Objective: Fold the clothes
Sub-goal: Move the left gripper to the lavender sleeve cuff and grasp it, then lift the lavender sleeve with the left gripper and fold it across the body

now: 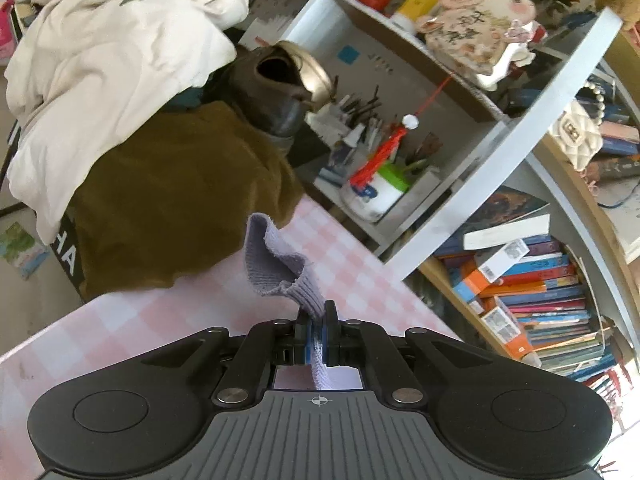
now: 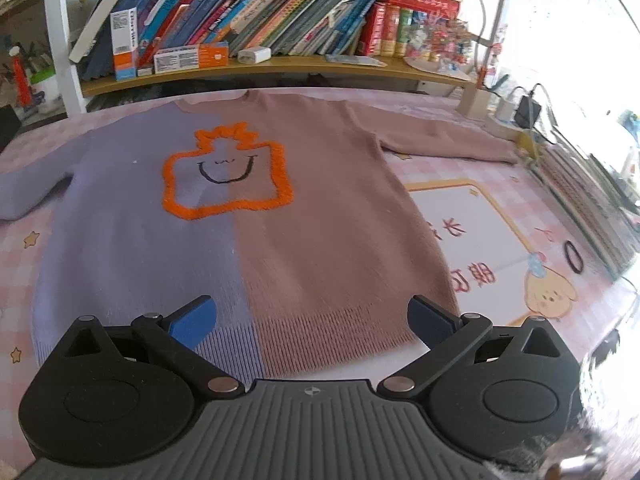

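Note:
A sweater (image 2: 280, 216), half lilac and half dusty pink with an orange-outlined smiling face, lies flat and spread on the pink checked table (image 2: 460, 168). Its pink sleeve (image 2: 448, 144) stretches to the right. My right gripper (image 2: 312, 320) is open and empty, just above the sweater's ribbed hem. In the left wrist view my left gripper (image 1: 318, 320) is shut on the lilac sleeve cuff (image 1: 276, 264) and holds it lifted above the table (image 1: 132, 320).
A pile of clothes, cream (image 1: 100, 68) over brown (image 1: 172, 200), sits at the table's far left. Bookshelves (image 2: 248, 20) run behind the table. A black hair tie (image 2: 574, 257) and a keyboard (image 2: 588, 204) lie at the right.

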The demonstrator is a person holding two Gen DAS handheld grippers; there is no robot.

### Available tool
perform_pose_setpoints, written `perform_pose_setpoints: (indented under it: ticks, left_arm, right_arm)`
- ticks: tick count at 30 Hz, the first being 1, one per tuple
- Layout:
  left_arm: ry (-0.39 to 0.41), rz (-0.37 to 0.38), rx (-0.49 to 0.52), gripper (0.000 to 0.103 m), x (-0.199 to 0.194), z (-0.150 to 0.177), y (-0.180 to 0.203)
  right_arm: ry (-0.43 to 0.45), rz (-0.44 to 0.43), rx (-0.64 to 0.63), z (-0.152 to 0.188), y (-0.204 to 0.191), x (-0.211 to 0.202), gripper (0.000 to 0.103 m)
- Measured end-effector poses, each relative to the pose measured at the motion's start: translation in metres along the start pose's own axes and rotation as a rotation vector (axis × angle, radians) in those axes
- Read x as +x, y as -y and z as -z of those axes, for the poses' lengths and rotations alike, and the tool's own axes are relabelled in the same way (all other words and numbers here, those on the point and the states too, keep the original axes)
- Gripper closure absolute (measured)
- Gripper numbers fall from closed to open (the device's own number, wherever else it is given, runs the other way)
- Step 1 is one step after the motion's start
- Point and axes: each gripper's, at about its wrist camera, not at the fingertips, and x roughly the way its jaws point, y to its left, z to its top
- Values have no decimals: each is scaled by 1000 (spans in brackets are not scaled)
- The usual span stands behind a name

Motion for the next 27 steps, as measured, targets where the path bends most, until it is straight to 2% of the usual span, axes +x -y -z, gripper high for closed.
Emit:
perform_pose_setpoints:
  ticks: [8, 12, 16, 19, 22, 27]
  left_arm:
    - [95, -3, 42, 100, -20, 17, 61]
    - [145, 0, 78, 100, -18, 30, 115]
    - [189, 42, 105, 100, -2, 44, 183]
    - [159, 113, 123, 100, 13, 64, 238]
    - [112, 168, 199, 100, 27, 91, 287]
    - [13, 195, 287, 100, 61, 138, 335]
  right_arm:
    - [19, -142, -60, -20, 34, 32, 0]
    - [18, -246, -87, -35, 61, 51, 0]
    - [1, -330, -85, -49, 93, 69, 0]
    - [-17, -371, -84, -55, 116, 78, 0]
    - [-23, -397, -97, -58, 134, 83, 0]
    - [-37, -404, -87, -59, 162, 90, 0]
